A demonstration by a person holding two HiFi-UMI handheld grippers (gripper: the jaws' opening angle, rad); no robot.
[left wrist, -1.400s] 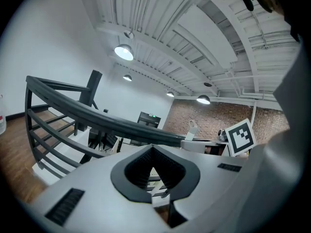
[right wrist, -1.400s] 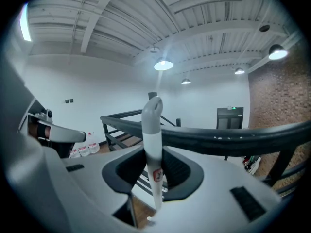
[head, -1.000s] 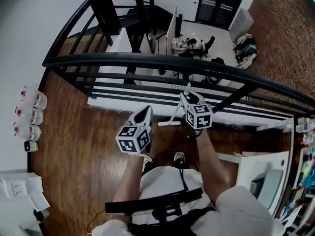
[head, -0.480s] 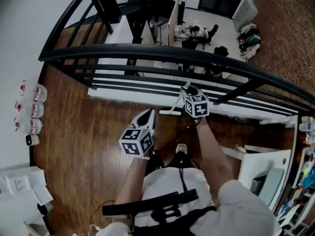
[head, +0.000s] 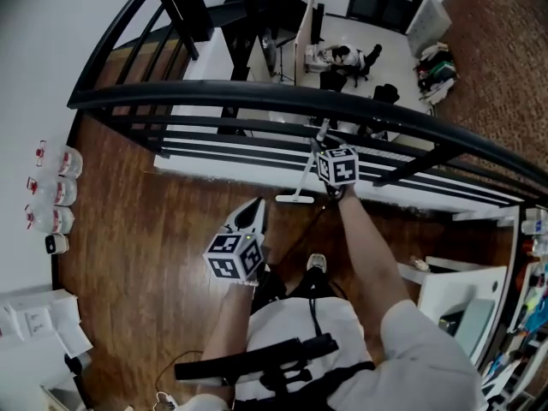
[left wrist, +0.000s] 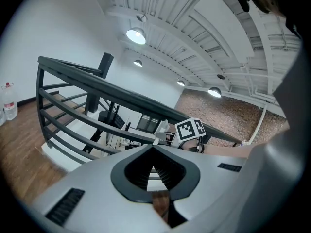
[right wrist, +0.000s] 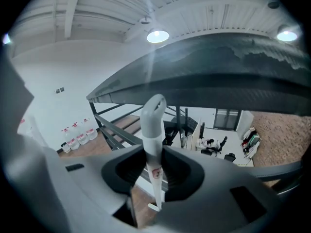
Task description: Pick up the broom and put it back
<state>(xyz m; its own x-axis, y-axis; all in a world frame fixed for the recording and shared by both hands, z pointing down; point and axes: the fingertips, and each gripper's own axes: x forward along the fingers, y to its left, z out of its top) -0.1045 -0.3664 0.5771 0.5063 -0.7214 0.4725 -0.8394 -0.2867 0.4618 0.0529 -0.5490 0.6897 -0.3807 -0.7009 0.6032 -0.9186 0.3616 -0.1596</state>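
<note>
Broom (head: 302, 178) head too small to tell, bottle (head: 58, 199) labels unreadable, person's torso (head: 300, 332) cut by bottom edge

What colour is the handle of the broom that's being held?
White; the broom handle shows best in the right gripper view.

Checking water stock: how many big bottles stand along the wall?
3, in a row on the floor by the wall, left in the head view: top bottle, middle bottle, bottom bottle. Others may be hidden.
</note>
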